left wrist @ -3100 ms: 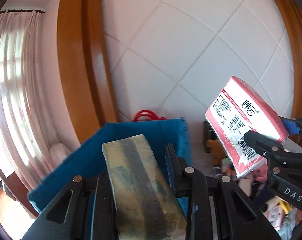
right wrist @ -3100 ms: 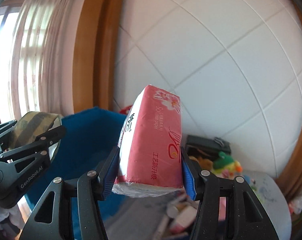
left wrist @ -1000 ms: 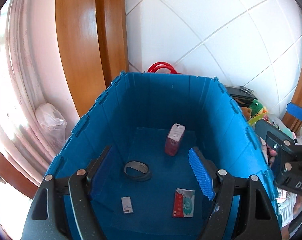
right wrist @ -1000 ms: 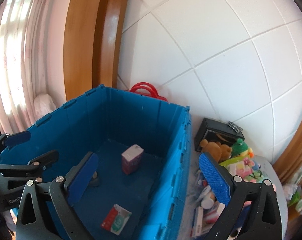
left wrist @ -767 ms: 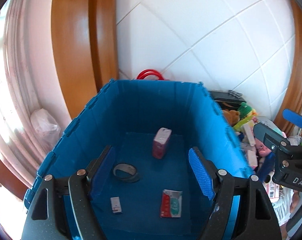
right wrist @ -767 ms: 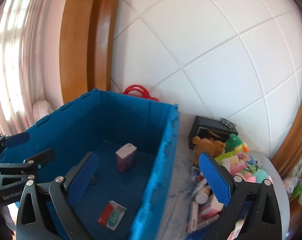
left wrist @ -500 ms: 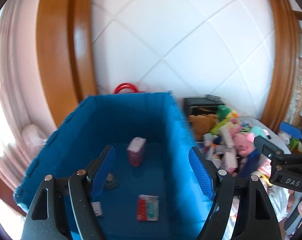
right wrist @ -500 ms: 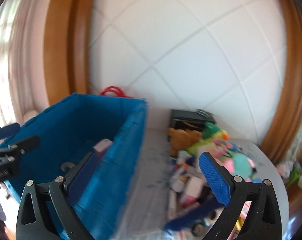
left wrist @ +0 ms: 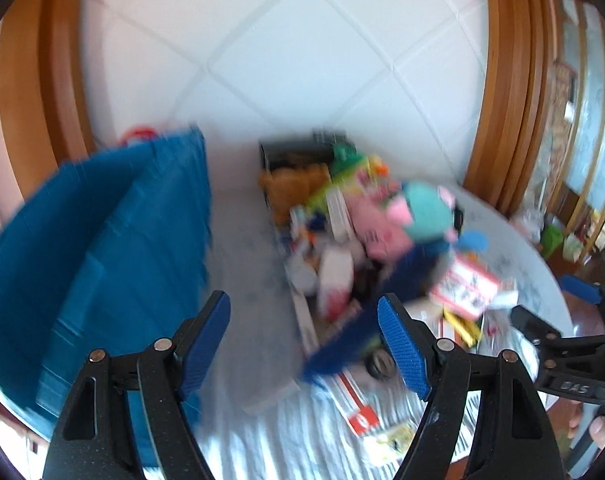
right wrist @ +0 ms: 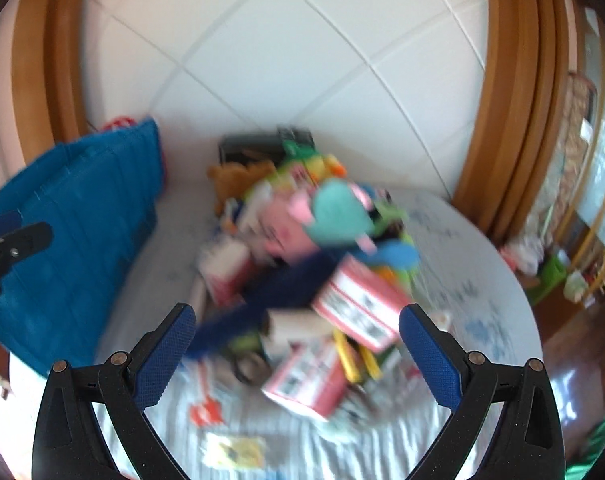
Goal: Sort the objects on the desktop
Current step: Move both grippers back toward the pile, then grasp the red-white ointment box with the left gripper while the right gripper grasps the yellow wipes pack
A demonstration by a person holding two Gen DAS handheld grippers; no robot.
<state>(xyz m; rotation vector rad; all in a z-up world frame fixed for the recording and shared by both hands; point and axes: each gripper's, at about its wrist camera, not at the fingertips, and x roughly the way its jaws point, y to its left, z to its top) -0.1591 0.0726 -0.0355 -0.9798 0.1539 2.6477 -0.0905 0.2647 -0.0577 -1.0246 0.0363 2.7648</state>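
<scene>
The heap of desktop objects (right wrist: 302,264) lies on the round table, blurred: plush toys in pink, teal and brown, red-and-white packets, a dark blue strip lying across it. The blue crate (right wrist: 74,224) stands at nine o'clock from the heap, apart from it.

Black speckled grippers, blue ribbed pads

Silver screws are set in the left gripper (left wrist: 302,340) and right gripper (right wrist: 296,344); white "DAS" lettering is seen on the right.
</scene>
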